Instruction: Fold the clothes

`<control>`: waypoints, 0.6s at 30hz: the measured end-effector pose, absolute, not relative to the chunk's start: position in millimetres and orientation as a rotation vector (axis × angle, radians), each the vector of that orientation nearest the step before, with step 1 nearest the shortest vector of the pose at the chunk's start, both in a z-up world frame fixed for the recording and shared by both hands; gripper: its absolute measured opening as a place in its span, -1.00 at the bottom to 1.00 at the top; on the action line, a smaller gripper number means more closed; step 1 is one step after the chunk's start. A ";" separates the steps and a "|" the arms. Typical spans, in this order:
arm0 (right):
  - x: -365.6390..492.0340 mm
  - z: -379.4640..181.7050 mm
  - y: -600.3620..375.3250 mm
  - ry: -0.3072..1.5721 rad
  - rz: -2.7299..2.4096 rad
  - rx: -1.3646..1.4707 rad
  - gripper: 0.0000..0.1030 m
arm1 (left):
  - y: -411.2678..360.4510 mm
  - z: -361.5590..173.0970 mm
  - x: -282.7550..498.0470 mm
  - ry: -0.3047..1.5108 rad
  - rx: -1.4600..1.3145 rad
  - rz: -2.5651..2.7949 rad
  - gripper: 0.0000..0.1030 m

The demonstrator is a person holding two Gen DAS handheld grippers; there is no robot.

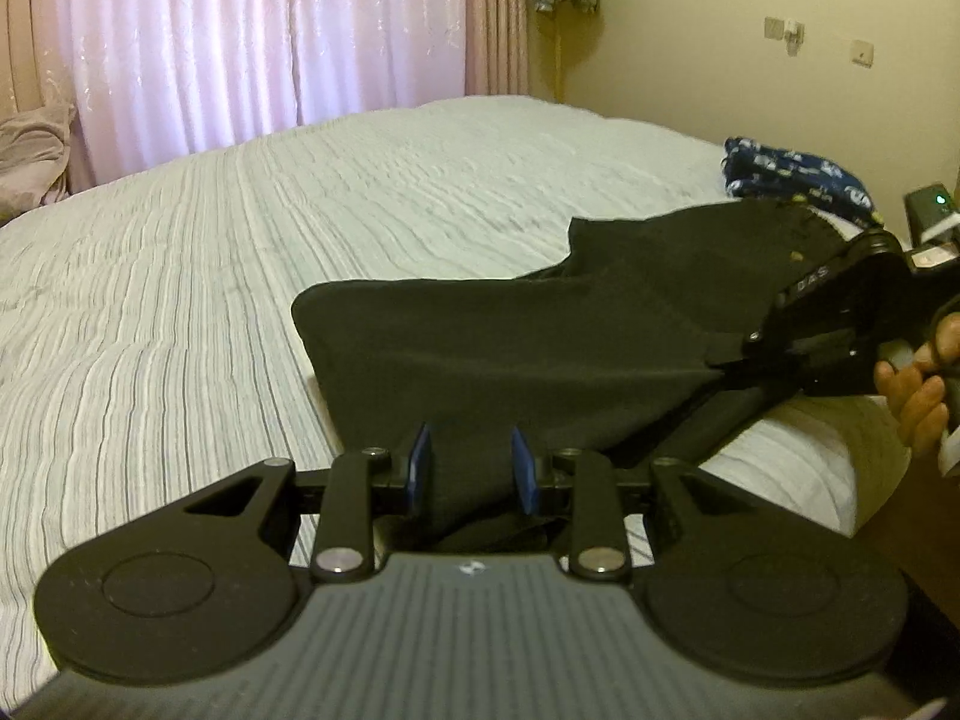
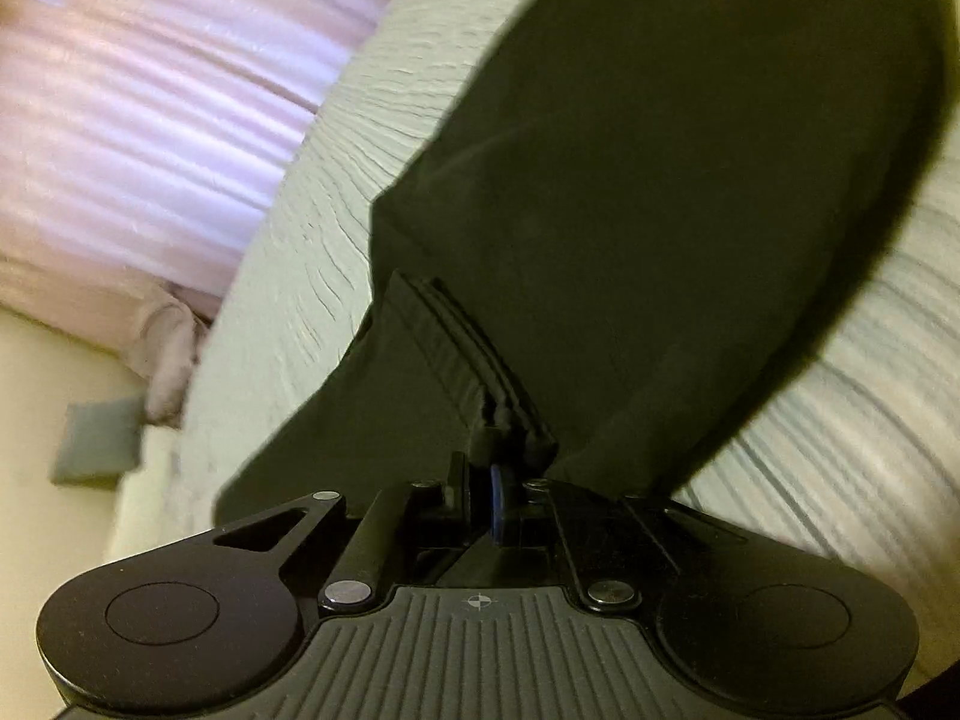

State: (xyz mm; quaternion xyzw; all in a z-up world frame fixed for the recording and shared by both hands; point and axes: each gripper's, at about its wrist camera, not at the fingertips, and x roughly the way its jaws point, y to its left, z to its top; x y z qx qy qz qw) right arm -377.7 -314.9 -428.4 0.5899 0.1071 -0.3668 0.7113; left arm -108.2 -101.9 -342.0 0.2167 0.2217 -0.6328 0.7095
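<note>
A black garment (image 1: 510, 348) with a small brass button lies partly lifted over the near right of the bed. In the left wrist view, my left gripper (image 1: 472, 468) is open. Its blue pads (image 1: 420, 462) stand apart on either side of the garment's near edge, and cloth runs between them. My right gripper (image 1: 729, 363), held by a hand (image 1: 918, 384), comes in from the right and pinches the garment's right edge. In the right wrist view, the right gripper (image 2: 498, 474) is shut on a bunched seam of the black garment (image 2: 630, 180), which hangs away from it over the bed.
The bed (image 1: 240, 276) has a white striped cover and stretches away to the left and far side. A blue patterned garment (image 1: 798, 180) lies at the far right. A small device with a green light (image 1: 930, 204) stands beyond it. Pink curtains (image 1: 270, 42) hang behind the bed.
</note>
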 end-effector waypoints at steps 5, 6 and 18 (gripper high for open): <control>-387.9 -416.5 -301.7 0.218 -0.794 1.362 -0.40 | -94.8 -347.9 -101.6 0.520 0.469 -1.394 -0.50; -391.3 -416.4 -300.2 0.202 -0.799 1.374 -0.39 | -93.4 -348.9 -100.3 0.523 0.467 -1.390 -0.50; -367.0 -426.1 -317.8 0.212 -0.770 1.348 -0.34 | -86.9 -348.7 -92.4 0.549 0.422 -1.376 -0.50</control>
